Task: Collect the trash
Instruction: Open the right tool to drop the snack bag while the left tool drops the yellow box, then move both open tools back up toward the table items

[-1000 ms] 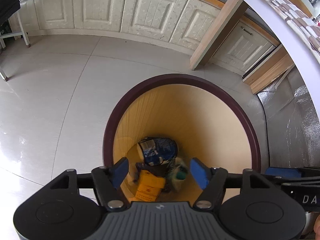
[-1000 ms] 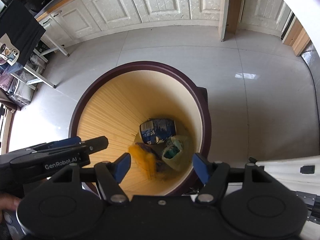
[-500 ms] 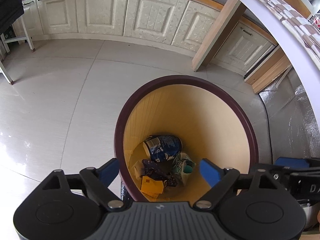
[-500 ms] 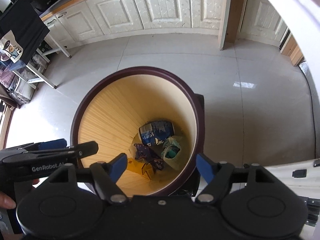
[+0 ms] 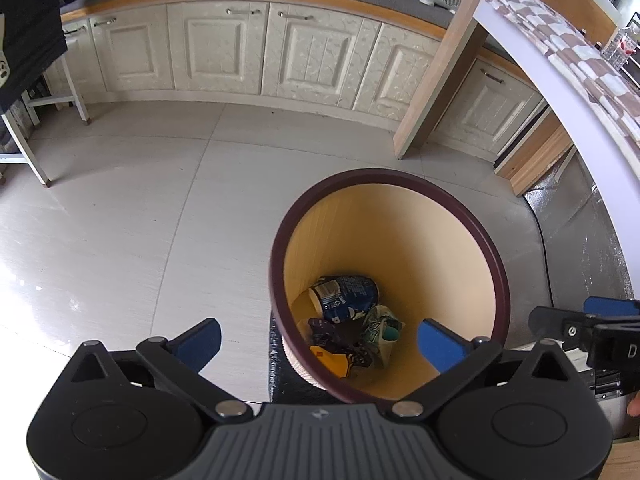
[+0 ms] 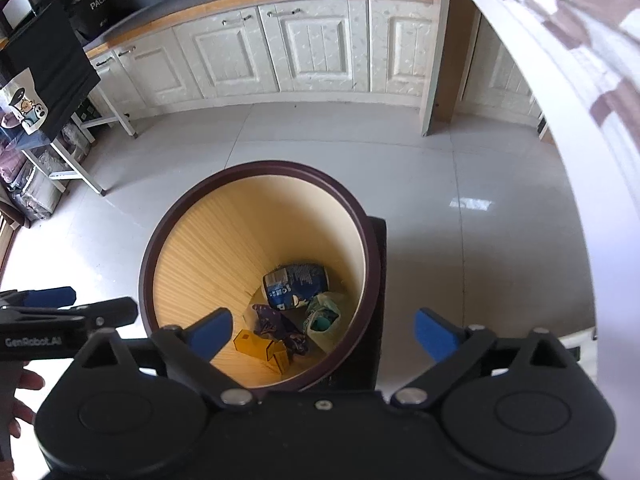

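A round bin with a dark maroon rim stands on the tiled floor. At its bottom lie a blue printed can, a green-white bag, a dark purple wrapper and a yellow box. My left gripper hovers above the bin's near-left rim, its jaws opening with nothing between them. My right gripper hangs over the near-right rim, jaws also opening and empty. Each view shows the other gripper at its edge.
A black mat lies under the bin. Cream cabinets line the far wall, with a wooden post in front. A white table edge with a checked cloth curves along the right. A white-legged rack stands at left.
Both grippers have risen and drawn back from the bin while their jaws widened. The yellow box, blurred in mid-fall a second ago, now lies still at the bottom.
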`<state>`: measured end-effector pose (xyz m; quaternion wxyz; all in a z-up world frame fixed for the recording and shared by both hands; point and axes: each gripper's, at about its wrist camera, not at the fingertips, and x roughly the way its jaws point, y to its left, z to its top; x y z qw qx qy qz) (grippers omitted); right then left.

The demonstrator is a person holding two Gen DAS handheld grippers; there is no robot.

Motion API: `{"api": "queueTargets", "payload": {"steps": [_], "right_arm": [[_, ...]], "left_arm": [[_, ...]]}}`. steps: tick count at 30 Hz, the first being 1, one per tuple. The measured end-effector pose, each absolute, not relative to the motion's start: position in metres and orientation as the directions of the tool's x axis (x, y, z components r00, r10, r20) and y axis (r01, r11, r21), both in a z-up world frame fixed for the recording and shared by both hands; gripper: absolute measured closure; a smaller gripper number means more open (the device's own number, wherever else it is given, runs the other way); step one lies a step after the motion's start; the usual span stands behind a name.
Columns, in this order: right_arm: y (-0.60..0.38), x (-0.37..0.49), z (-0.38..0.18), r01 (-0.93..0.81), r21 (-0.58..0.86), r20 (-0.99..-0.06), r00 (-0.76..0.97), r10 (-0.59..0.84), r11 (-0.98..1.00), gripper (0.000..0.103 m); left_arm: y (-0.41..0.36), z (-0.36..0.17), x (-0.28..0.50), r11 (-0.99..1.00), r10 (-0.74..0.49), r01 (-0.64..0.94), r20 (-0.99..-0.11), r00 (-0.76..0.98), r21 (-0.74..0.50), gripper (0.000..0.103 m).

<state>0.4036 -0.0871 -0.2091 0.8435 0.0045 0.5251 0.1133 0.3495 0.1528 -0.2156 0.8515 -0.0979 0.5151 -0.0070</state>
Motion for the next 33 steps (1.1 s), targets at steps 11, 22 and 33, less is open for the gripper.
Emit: {"api": "queueTargets", "payload": {"steps": [11, 22, 33], "right_arm": [[-0.096, 0.376, -0.187, -0.178, 0.108, -0.859, 0.479, 0.182, 0.978, 0.000], [-0.099, 0.344, -0.129, -0.204, 0.123, -0.794, 0.567, 0.220, 0.971, 0.000], [-0.114, 0.305, -0.062, -0.256, 0.151, -0.685, 0.669, 0.287, 0.955, 0.000]], "left_arm": [[0.150, -0.178, 0.315, 0.987, -0.083, -0.076, -0.849, 0.523, -0.143, 0.000], [0.154, -0.118, 0.278, 0.986, -0.046, -0.098, -0.790, 0.611, -0.133, 0.000], [0.141, -0.047, 0.246, 0.982, -0.024, -0.109, -0.679, 0.734, -0.152, 0.000]]}}
